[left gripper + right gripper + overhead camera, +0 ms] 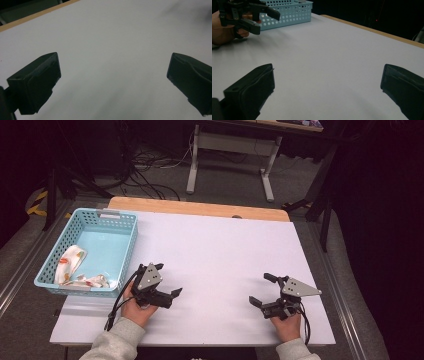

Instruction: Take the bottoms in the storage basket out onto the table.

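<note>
White table [220, 255] stretches wide under dim light, dark floor and cables beyond. At its far left corner sits the blue basket [127, 232], with a patterned cloth [70, 262] bunched inside. Left gripper [170, 290] rests just beside the basket, jaws spread apart, nothing between them. Right gripper [260, 290] rests well apart near the right edge, jaws wide too, empty.

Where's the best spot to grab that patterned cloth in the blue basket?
Probably the bunched upper end of the cloth, taken from straight above: it lies crumpled on the floor of the basket, whose walls block a sideways approach. The open left gripper is nearer.
</note>
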A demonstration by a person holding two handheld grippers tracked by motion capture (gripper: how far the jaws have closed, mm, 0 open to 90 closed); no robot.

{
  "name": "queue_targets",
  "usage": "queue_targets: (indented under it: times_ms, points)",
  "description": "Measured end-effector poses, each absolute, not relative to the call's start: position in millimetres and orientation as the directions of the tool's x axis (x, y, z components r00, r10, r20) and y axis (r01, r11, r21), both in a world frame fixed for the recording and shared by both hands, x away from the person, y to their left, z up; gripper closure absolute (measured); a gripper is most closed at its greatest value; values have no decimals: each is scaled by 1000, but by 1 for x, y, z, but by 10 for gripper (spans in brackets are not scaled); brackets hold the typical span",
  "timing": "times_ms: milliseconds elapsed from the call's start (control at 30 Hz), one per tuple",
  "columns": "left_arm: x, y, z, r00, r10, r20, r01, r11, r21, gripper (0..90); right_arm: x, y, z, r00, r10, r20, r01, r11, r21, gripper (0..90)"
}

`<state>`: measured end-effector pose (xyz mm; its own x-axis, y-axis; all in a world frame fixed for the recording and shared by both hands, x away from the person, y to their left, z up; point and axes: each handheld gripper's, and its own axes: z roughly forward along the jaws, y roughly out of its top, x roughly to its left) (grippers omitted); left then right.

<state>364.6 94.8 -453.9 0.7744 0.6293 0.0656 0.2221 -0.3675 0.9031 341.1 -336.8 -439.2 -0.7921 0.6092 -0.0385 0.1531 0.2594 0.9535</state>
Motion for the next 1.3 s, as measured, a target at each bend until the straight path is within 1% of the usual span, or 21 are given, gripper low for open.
queue_targets:
  times_ms: [433,600,1300]
  points:
    - [365,95,-449,797,603,37,235,-366,900,4,343,-336,-440,-799,601,-24,167,260,951,0]
    - [365,93,-442,799,599,52,233,-389,891,7,343,-336,-441,-800,600,-24,169,263,950,0]
    - [366,94,-417,812,580,69,216,-407,887,18,343,-334,-442,-805,593,-16,180,270,946,1]
